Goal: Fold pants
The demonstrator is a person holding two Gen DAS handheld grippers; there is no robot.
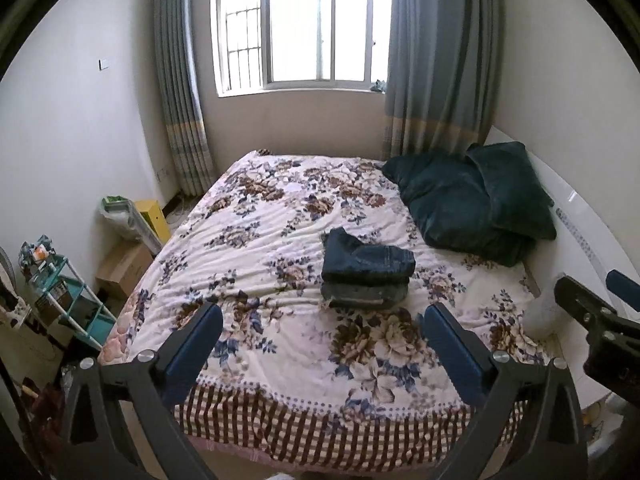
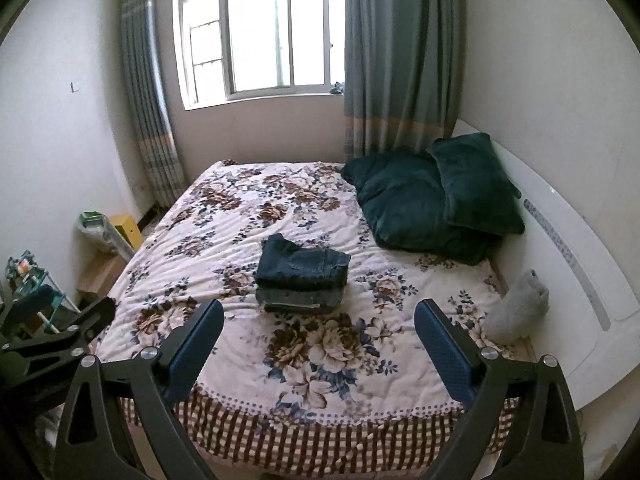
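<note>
Dark blue jeans (image 1: 366, 261) lie folded into a compact stack on top of another folded grey-dark garment (image 1: 365, 295), in the middle of the floral bedspread (image 1: 248, 240). The same stack (image 2: 302, 266) shows in the right wrist view. My left gripper (image 1: 322, 314) is open and empty, held back above the bed's near edge, apart from the stack. My right gripper (image 2: 320, 312) is open and empty, also held back near the foot of the bed. The right gripper's body shows at the right of the left wrist view (image 1: 592, 320).
Two dark green pillows (image 1: 476, 200) lie at the back right by the white headboard (image 1: 580, 224). A grey rolled cloth (image 2: 516, 308) lies at the bed's right edge. A teal shelf rack (image 1: 68, 300), boxes (image 1: 124, 264) and curtains (image 1: 436, 60) stand around.
</note>
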